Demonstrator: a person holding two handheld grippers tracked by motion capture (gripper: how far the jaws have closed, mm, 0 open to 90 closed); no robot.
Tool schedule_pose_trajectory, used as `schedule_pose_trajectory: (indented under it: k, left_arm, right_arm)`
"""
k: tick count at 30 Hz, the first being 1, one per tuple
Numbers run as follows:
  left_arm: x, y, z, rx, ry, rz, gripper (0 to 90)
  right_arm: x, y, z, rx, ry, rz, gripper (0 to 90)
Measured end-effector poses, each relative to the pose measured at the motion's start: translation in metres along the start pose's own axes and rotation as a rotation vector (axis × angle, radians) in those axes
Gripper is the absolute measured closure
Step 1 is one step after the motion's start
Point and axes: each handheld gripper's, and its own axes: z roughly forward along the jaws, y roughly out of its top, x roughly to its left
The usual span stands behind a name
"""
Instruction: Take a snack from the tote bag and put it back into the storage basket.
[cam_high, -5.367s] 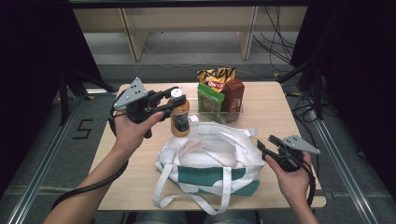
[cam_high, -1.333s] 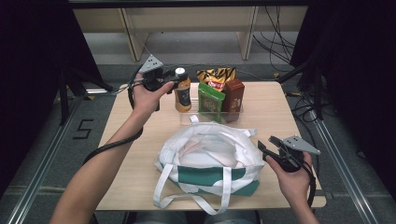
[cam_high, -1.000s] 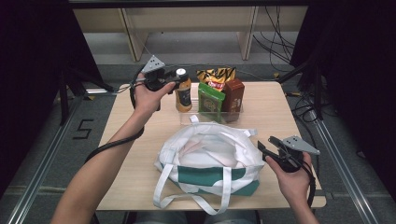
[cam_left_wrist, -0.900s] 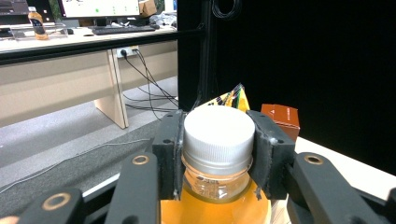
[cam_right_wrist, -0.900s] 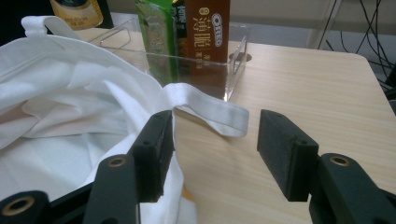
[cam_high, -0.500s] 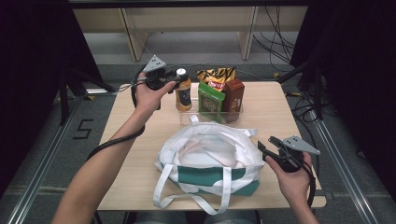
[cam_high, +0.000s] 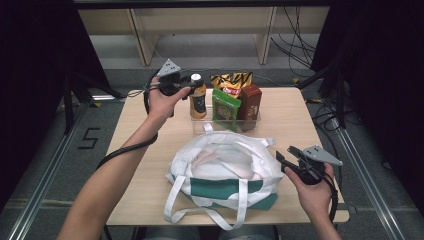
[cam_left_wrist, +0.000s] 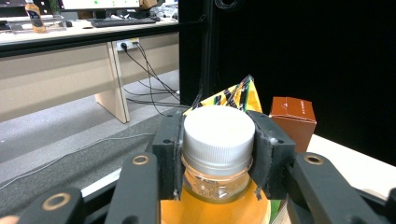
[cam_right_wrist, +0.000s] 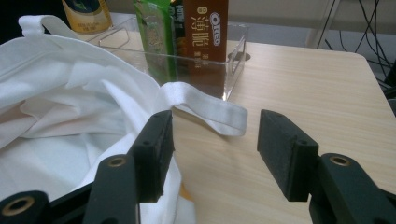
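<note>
1. High view: the left tongs reach to the far edge of the worktop, left of its middle, and clamp the white cap of a bottle of orange drink. The bottle stands upright at the left end of a clear tray, beside a green packet, a brown box and a yellow bag. A white and green tote bag lies near the front edge. The right tongs hover at the bag's right side, near the front right corner.

2. Left gripper view: both pads press the sides of the bottle's cap; the tongs are gripping it. The yellow bag and the brown box rise behind.

3. Right gripper view: the right tongs stand open with nothing between the pads. The left pad lies against the bag's white cloth, and a white strap lies across the wood ahead. The tray stands beyond.
</note>
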Motion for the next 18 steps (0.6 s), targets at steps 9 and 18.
schedule_pose_trajectory:
  k: [9,18]
  left_arm:
    - [0.003,-0.0028,0.0048,0.004,0.006,-0.015,58.6]
    - [0.0035,-0.0014,0.0084,0.008,0.007,-0.011,58.6]
  right_arm:
    - [-0.0008,0.0001,-0.0008,-0.001,-0.007,-0.007,46.1]
    - [-0.0001,-0.0005,0.0,-0.001,0.002,0.004,46.1]
